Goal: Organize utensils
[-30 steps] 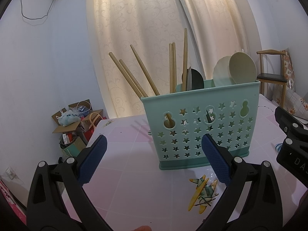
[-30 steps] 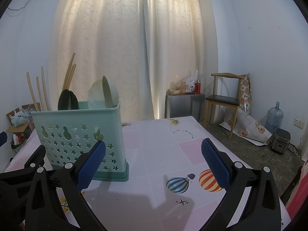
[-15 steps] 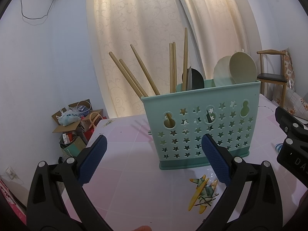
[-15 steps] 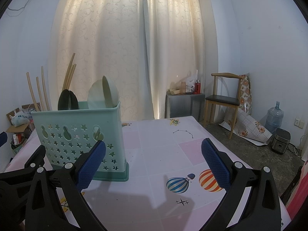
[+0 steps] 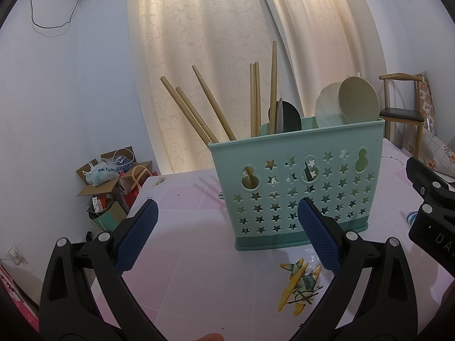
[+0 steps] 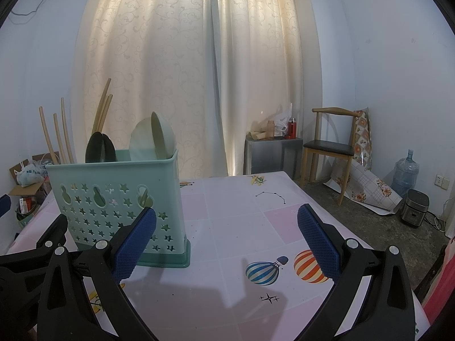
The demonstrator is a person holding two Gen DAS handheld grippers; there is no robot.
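Every utensil I see stands in the caddy point(image 5: 298, 182); both my grippers' fingers point(image 5: 318, 238) point(image 6: 318, 238) gape wide, empty; desk point(image 6: 241, 204) bare of utensils.

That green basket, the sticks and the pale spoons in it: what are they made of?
The basket looks like moulded plastic: smooth, slightly glossy mint walls with punched star holes. The sticks seem to be bamboo or light wood: matte tan, though no grain shows. The pale spoons have a dull cream surface, perhaps plastic or melamine; I can't tell which.
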